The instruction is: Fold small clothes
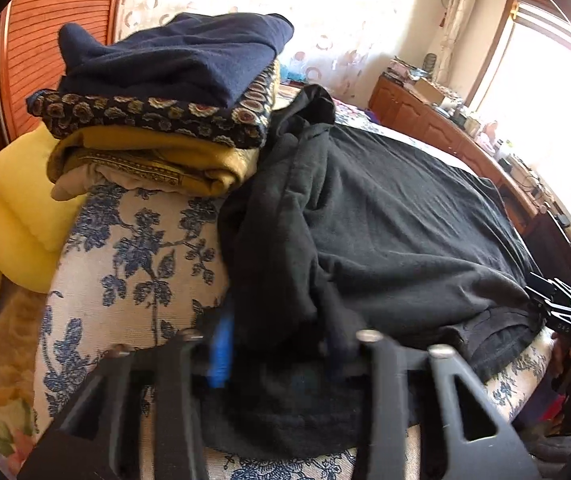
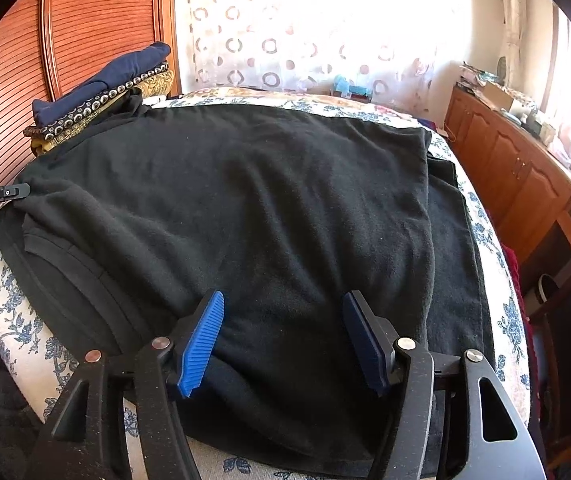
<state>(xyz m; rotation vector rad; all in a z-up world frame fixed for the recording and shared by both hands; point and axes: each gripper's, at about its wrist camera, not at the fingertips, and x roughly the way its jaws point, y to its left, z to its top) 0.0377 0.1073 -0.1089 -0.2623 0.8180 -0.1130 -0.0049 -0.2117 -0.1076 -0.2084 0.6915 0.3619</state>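
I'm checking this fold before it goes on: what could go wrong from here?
1. The left claw bites a thick bunch of the black garment; extra layers may drag along.
2. The right claw stands open over the hem, so that side could lag.
3. The folded stack sits against the garment's far edge and may topple.

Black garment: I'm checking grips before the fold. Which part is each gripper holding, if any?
The left gripper pinches the black garment at its bunched left edge. The right gripper holds nothing; its fingers straddle the near edge.
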